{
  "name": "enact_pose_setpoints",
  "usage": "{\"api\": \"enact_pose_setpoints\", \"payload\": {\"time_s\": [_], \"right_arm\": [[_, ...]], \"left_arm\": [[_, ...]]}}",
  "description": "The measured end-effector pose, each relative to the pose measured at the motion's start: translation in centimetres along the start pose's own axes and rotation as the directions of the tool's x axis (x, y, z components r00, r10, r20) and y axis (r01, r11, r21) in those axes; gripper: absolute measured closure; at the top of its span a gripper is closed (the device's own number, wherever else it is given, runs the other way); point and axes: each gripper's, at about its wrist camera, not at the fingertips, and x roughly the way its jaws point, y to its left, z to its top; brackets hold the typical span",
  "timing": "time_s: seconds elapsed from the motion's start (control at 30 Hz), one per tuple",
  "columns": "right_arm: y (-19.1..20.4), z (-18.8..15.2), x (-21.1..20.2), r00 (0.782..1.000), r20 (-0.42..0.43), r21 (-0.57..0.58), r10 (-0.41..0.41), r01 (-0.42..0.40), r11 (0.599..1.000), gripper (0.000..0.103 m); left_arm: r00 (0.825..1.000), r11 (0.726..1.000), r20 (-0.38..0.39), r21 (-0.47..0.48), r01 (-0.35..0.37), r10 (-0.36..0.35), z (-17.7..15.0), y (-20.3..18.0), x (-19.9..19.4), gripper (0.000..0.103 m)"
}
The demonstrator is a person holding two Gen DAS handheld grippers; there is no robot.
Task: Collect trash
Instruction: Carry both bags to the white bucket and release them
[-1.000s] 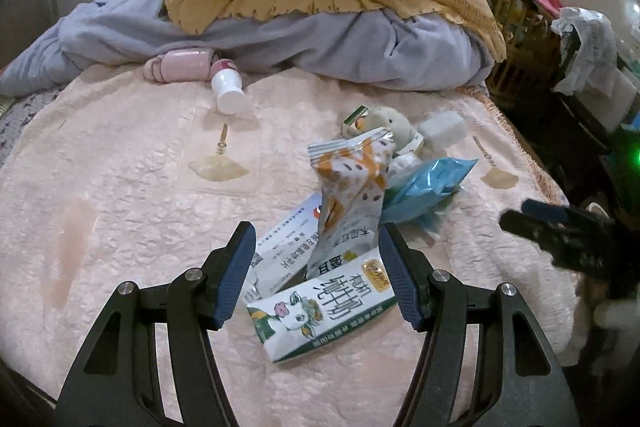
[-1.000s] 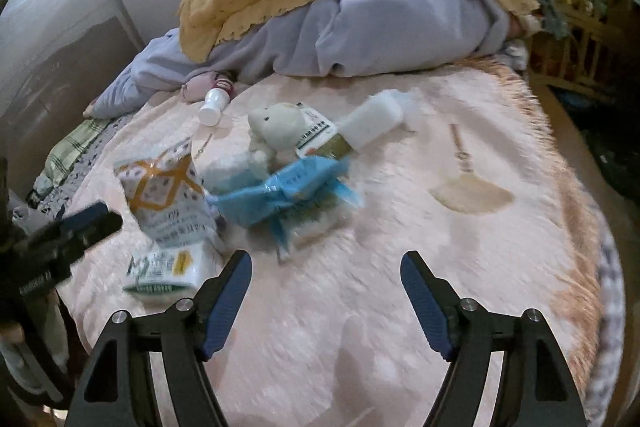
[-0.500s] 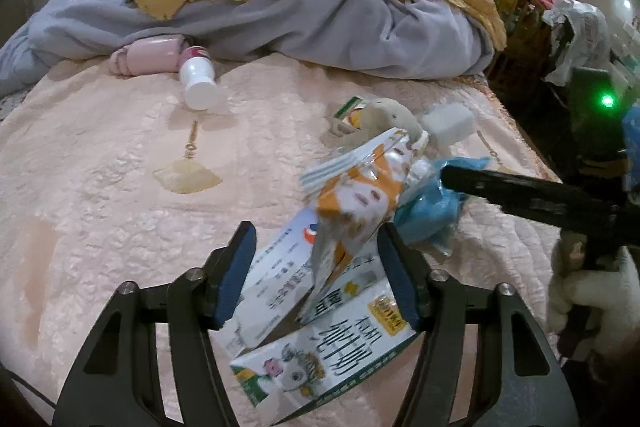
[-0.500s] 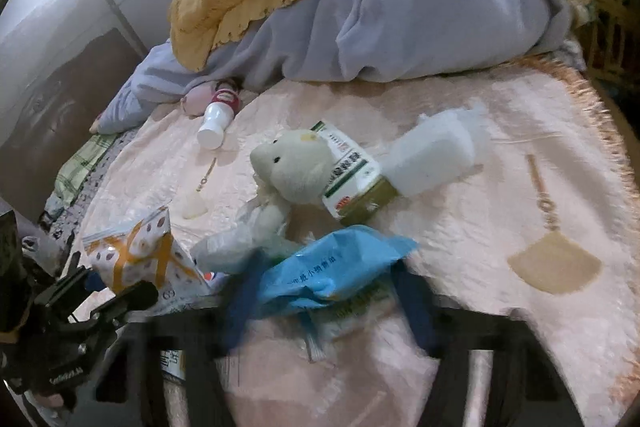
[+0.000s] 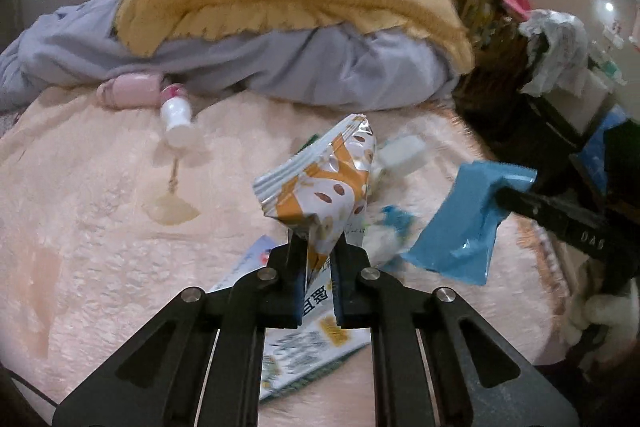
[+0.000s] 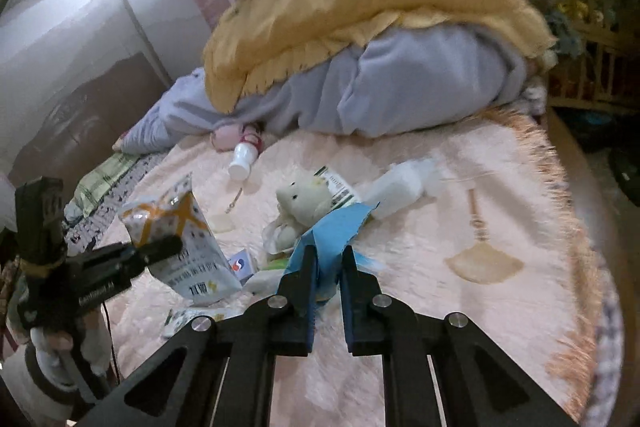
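The left gripper (image 5: 318,247) is clamped narrow on the lower end of the orange-and-white snack bag (image 5: 320,187), which stands up off the pink bedspread (image 5: 100,227) above a flat carton (image 5: 304,355) lying under the fingers. The right gripper (image 6: 327,259) is pinched tight on the blue wrapper (image 6: 332,227), held clear of the bedspread just in front of the plush toy (image 6: 300,199). A white bottle (image 6: 242,163) lies well apart, near the grey bedding (image 6: 400,87).

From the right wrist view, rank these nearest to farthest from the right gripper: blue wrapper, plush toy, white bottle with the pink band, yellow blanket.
1. Blue wrapper: clamped in the right gripper.
2. Plush toy: just beyond it, slightly left.
3. White bottle: farther back, left.
4. Yellow blanket: at the back, atop the grey bedding.
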Motion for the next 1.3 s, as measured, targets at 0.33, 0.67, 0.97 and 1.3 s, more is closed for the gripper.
{"api": "enact_pose_setpoints", "payload": {"time_s": [0.33,0.67,0.97,1.3], "right_arm": [[-4.5,-3.4,-8.0,0.993,0.054,0.057,-0.110,0.107,0.993,0.093],[-11.5,-6.4,-16.1,0.964,0.101,0.162,-0.245,0.227,0.960,0.093],[-18.4,-9.6,-23.7,0.914,0.121,0.277,-0.388,0.344,0.897,0.093],[-24.6,-13.4,-27.6,0.841,0.074,0.378,-0.537,0.474,0.795,0.093]], "left_arm": [[0.991,0.984,-0.029,0.118,0.134,-0.132,0.2,-9.7,0.0,0.095],[0.970,0.940,-0.089,0.243,0.240,-0.225,-0.4,-21.3,2.4,0.095],[0.946,0.889,-0.147,0.324,0.322,-0.289,-1.1,-30.4,4.6,0.095],[0.892,0.838,-0.234,0.313,0.447,-0.388,-2.0,-38.6,7.2,0.095]]}}
